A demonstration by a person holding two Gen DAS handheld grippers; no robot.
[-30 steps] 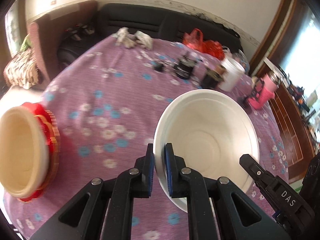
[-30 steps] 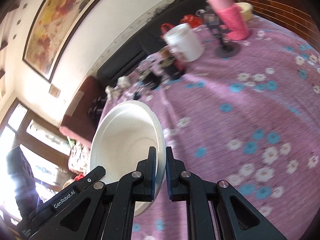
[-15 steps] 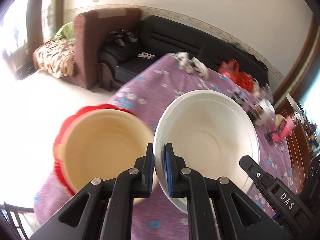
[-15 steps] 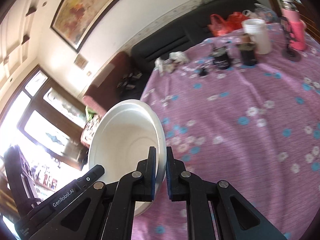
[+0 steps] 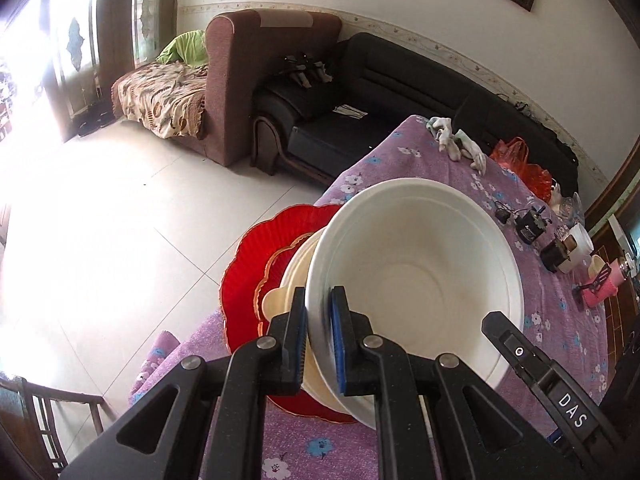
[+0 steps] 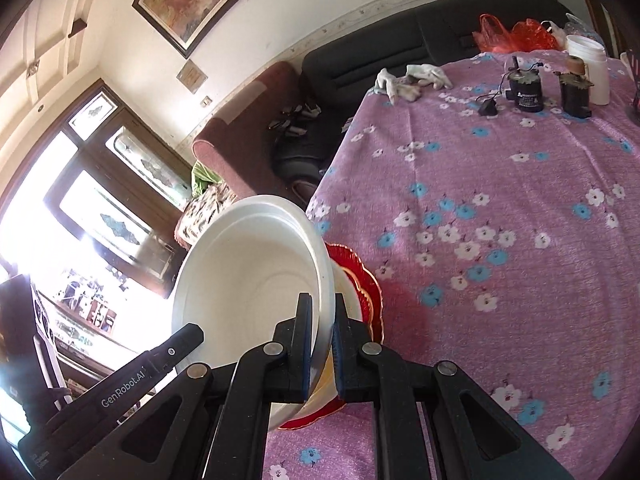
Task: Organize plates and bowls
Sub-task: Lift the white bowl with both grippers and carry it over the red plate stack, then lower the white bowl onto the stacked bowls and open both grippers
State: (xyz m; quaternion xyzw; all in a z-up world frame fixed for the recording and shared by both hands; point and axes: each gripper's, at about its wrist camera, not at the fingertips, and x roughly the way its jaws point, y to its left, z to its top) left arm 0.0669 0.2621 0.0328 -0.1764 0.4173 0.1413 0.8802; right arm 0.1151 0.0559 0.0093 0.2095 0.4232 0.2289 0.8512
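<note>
The white bowl (image 5: pixel 416 280) is in the air over the stack at the desk (image 6: pixel 500 208) edge, so the nesting step looks nearly done but not finished. The left gripper (image 5: pixel 319 340) is clamped on its rim at one side, the right gripper (image 6: pixel 322 344) on the opposite side. Below it a cream bowl (image 5: pixel 292 292) sits on a red plate (image 5: pixel 248 276). The white bowl is empty; lowering it into the cream bowl remains.
</note>
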